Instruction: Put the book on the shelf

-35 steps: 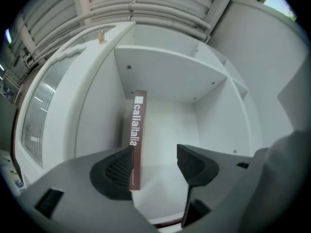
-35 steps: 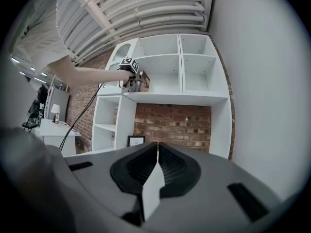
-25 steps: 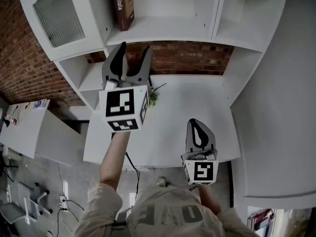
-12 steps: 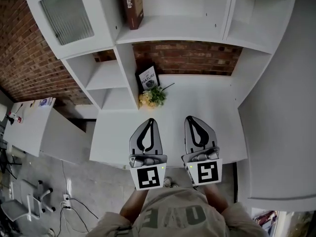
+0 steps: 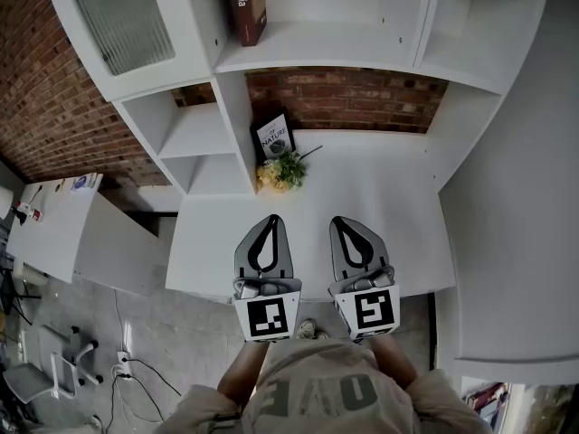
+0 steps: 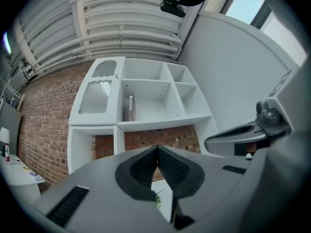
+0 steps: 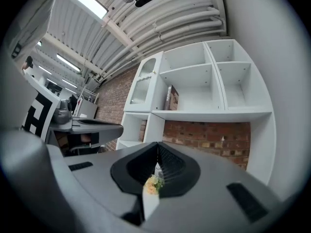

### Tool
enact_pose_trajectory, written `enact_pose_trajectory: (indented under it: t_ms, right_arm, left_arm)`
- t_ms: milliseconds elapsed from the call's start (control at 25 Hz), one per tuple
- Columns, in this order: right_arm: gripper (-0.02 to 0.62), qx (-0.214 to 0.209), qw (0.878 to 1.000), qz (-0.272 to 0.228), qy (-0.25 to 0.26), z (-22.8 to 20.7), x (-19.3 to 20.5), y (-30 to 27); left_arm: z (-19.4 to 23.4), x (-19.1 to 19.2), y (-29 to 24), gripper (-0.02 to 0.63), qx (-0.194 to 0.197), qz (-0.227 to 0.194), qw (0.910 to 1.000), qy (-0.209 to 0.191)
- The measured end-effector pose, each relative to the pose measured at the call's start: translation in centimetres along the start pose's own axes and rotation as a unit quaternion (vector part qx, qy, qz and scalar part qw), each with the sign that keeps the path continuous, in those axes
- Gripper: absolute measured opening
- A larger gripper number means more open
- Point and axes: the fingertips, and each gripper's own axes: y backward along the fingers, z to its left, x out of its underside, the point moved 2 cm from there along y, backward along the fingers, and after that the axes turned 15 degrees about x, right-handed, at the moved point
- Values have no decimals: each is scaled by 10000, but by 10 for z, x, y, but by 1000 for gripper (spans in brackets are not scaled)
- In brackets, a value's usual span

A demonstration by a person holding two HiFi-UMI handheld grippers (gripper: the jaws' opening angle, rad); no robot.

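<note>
Brown book (image 5: 246, 3) stands upright in a shelf (image 5: 317, 57) compartment

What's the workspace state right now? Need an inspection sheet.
Surface: white desk, below the shelves.
Job's things: brown book upright on upper shelf.
Clutter: small book and flowers at the desk's back.
Grippers: left gripper and right gripper both shut, empty, over the desk's front.
Cables: cables on floor, left.
Surroundings: brick wall; side table.

Sm. flower bunch (image 5: 280, 172) on desk (image 5: 384, 202) (brick wall (image 5: 348, 98) behind).
</note>
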Motion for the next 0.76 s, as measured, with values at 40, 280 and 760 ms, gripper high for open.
enact_pose_trajectory:
  t_ms: [40, 280, 760]
  right_arm:
    - [15, 49, 10000, 31, -2, -2, 2, 1]
    - [15, 299, 9992, 205, 138, -12, 18, 4]
    - [15, 293, 9990, 340, 4, -7, 23, 6]
  left_arm:
    - [-2, 5, 0, 14, 47, 76, 9999, 72]
    - [-17, 27, -1, 14, 233, 421, 9970, 602]
    - [-34, 38, -2, 14, 511, 554, 9933, 876]
